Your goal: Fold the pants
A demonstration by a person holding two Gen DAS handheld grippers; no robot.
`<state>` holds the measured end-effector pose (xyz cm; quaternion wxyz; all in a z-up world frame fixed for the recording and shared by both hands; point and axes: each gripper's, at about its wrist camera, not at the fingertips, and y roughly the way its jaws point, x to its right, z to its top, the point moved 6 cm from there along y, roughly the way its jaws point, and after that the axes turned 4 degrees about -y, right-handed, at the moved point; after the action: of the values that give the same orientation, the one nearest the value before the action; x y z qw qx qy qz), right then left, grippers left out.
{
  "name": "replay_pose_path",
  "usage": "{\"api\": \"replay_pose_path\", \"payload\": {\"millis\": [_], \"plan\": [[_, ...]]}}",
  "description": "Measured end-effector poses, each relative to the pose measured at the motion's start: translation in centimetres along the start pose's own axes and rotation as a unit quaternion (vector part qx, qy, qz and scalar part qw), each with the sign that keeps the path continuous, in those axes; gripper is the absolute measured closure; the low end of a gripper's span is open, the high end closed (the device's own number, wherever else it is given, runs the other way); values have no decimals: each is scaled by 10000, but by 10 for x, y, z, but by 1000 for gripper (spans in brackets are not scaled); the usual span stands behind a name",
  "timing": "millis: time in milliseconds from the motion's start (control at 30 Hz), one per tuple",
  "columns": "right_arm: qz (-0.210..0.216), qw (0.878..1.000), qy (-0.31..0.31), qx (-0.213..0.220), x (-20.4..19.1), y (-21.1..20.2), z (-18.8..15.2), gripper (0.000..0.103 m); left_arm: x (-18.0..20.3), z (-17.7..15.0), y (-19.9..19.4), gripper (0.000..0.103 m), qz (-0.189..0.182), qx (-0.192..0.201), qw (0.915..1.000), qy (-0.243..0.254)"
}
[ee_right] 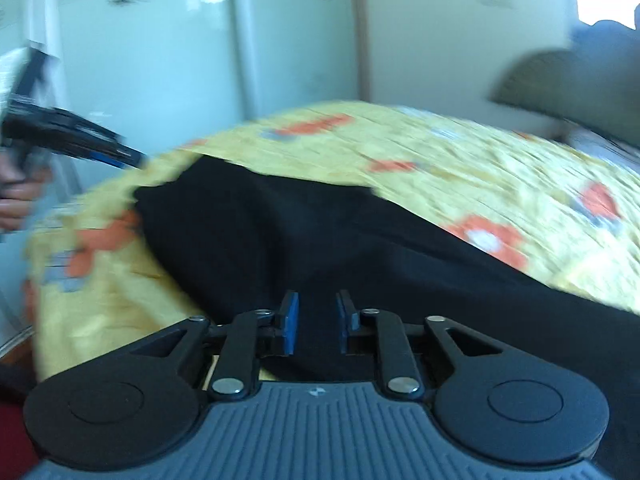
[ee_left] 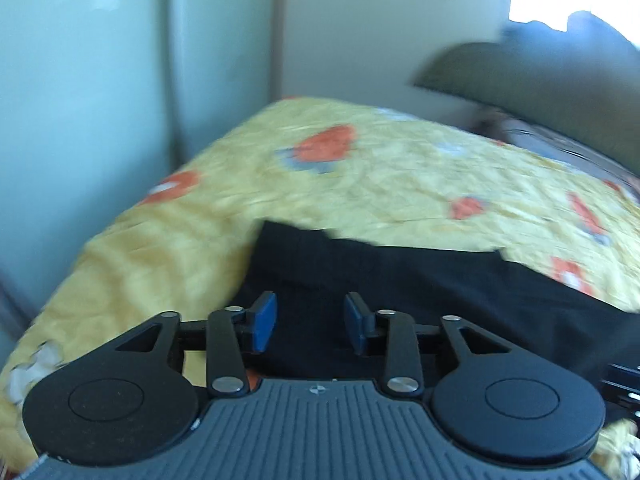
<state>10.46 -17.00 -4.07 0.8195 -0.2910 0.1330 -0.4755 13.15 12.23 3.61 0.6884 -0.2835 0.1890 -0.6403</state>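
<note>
Both of my grippers are released. Left gripper [ee_left: 311, 322]: blue pads [ee_left: 264, 322] apart, nothing pinched, only dark cloth below the gap. Right gripper [ee_right: 316, 322]: narrower gap, also nothing clamped, pads clear of the fabric.

The black pants [ee_right: 280, 240] lie flat on the yellow flowered bedspread [ee_left: 400, 184]. They run from directly under both grippers at 6 o'clock out to a far edge near 12 o'clock in the right wrist view, and spread off toward 4 o'clock.

My read on progress: the far edge looks straight and doubled, with a stepped corner near 1 o'clock in the left view, so I judge at least one fold is laid down. I can't count the layers; black on black plus motion blur hides the seams. Left to do, as I see it: at least one more fold to shorten the bundle, then a tidy-up. No grasp is set for that yet.

View differences:
- Right wrist view shows the left gripper from outside at 9 o'clock, over the bedspread edge, with the person's hand [ee_right: 16, 196] on the handle. It also shows the pants' left border and far left corner whole.
- Left wrist view only catches a sliver of dark hardware at its 4 o'clock edge; I can't identify it. It shows more of the olive pillow [ee_left: 540, 84] at 2 o'clock.
- Pale cabinet doors [ee_right: 160, 60] sit behind the bed in both.
</note>
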Motion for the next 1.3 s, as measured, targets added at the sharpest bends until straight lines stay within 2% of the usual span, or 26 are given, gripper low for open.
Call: {"api": "replay_pose_path", "payload": {"millis": [33, 67, 100, 167, 233, 267, 300, 333, 367, 467, 500, 533, 567, 633, 733, 800, 833, 900, 967, 1067, 1167, 1233, 1300], "plan": [[-151, 9995, 54, -269, 6, 6, -9, 78, 19, -1, 1, 51, -331, -3, 9993, 192], [-116, 9986, 24, -509, 6, 10, -18, 78, 40, -3, 4, 49, -612, -29, 9972, 425], [-43, 9984, -75, -566, 1, 9, -24, 78, 60, -7, 7, 49, -807, -90, 9944, 674], [-9, 9989, -191, -437, -7, -5, -25, 77, 100, -21, 13, 49, -1147, -160, 9864, 1169], [-181, 9996, 73, -206, -1, -18, -26, 72, 137, -39, 20, 48, -1496, -269, 9754, 1597], [-332, 9990, 253, -184, 6, -22, -30, 59, 154, -48, 22, 48, -1664, -352, 9694, 1772], [-376, 9980, 371, -342, 13, -24, -37, 52, 168, -60, 25, 47, -1846, -426, 9628, 1928], [-383, 9972, 420, -493, 20, -28, -43, 53, 180, -70, 27, 47, -1981, -509, 9569, 2060], [-471, 9966, 497, -464, 27, -36, -48, 53, 188, -80, 30, 47, -2068, -600, 9519, 2180], [-1043, 9876, 1171, 97, 65, -82, -54, 50, 204, -98, 35, 47, -2282, -729, 9394, 2453], [-1317, 9784, 1566, 308, 85, -99, -57, 41, 208, -102, 37, 47, -2324, -786, 9369, 2490], [-1608, 9651, 2002, 512, 107, -116, -63, 37, 210, -105, 39, 47, -2390, -836, 9342, 2512], [-1871, 9477, 2480, 729, 129, -132, -70, 35, 212, -107, 39, 47, -2455, -880, 9318, 2525], [-2121, 9072, 3442, 1165, 172, -160, -91, 35, 217, -110, 38, 47, -2519, -931, 9284, 2569], [-2087, 8441, 4700, 1517, 225, -179, -130, 33, 224, -112, 34, 46, -2554, -851, 9240, 2715], [-1994, 8105, 5269, 1603, 245, -180, -154, 33, 228, -113, 33, 45, -2581, -820, 9211, 2796], [-1875, 7980, 5486, 1648, 252, -179, -163, 33, 232, -113, 34, 45, -2616, -825, 9193, 2823], [-1621, 7837, 5731, 1765, 260, -168, -170, 34, 237, -116, 35, 44, -2712, -890, 9150, 2850], [-1666, 7780, 5753, 1899, 265, -166, -168, 35, 244, -118, 36, 44, -2786, -963, 9112, 2878], [-1867, 7760, 5649, 2093, 271, -169, -162, 35, 254, -122, 34, 44, -2835, -944, 9061, 2995], [-2004, 7627, 5732, 2225, 288, -168, -167, 37, 264, -127, 36, 44, -2833, -930, 9026, 3104], [-2121, 7625, 5687, 2240, 294, -168, -167, 47, 272, -130, 38, 44, -2881, -1001, 8999, 3118], [-2173, 7664, 5656, 2135, 299, -166, -167, 87, 279, -133, 39, 44, -2934, -1040, 8977, 3118]]}}
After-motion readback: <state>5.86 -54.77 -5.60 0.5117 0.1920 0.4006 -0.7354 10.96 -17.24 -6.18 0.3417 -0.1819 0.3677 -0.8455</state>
